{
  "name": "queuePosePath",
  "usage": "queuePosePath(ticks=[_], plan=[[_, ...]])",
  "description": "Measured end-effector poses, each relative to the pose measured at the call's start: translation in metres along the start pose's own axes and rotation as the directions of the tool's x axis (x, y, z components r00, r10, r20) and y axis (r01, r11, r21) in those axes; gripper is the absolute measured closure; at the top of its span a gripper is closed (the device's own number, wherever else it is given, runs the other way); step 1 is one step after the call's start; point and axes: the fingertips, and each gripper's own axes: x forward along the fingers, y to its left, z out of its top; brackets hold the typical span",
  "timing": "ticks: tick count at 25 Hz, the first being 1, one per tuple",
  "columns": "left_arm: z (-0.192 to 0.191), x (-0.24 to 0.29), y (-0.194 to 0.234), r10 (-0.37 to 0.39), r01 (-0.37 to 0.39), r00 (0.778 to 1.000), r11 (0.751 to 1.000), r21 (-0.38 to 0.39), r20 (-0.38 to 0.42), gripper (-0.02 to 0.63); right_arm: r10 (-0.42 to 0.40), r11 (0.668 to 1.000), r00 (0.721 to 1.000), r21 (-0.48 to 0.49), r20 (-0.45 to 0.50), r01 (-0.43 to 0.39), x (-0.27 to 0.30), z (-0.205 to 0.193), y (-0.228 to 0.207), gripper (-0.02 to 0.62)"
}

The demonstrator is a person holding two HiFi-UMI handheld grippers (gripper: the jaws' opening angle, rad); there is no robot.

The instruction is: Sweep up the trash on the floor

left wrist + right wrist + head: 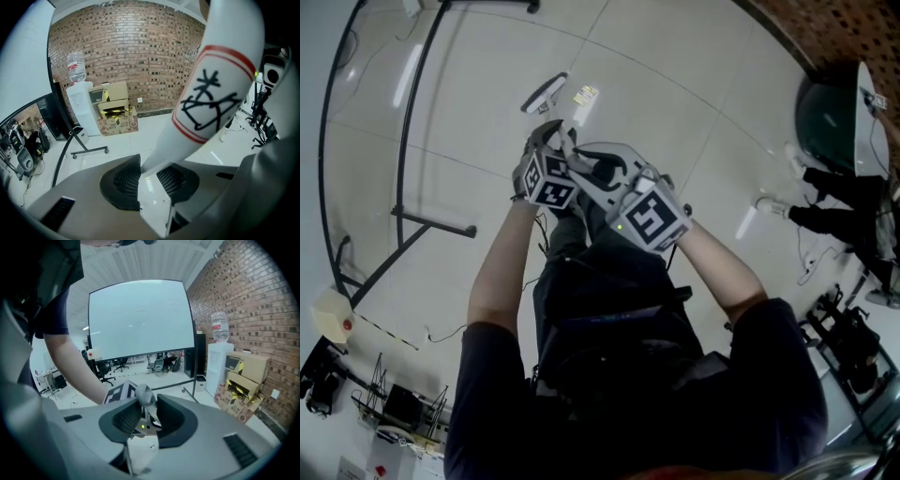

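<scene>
Trash [584, 96] on floor [675, 103] ahead. My left tongs [149, 177] clamp the white handle [211, 103], right tongs [145, 416] pinch its grey end [143, 397], I reckon: two-handed sweeping leverage.

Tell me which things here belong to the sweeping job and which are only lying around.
For the job: white handle with red band and black marks, gripped by the left gripper; grey rounded handle end, gripped by the right gripper; small pale scrap of litter.
Lying about: white water dispenser with clear bottle; brown cardboard boxes; large whiteboard on black stand.
</scene>
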Motion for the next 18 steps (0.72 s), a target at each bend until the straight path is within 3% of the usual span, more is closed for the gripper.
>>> queuePosePath(ticks=[7, 18], plan=[[-0.009, -0.015, -0.015, -0.012, 0.013, 0.999, 0.999, -0.046, 0.036, 0.506, -0.061, 0.998, 0.998, 0.006, 0.019, 0.061, -0.008, -0.002, 0.021, 0.477], [-0.024, -0.043, -0.040, -0.042, 0.043, 0.999, 0.999, -0.009, 0.028, 0.507, -0.037, 0.999, 0.999, -0.033, 0.015, 0.037, -0.020, -0.002, 0.060, 0.477]])
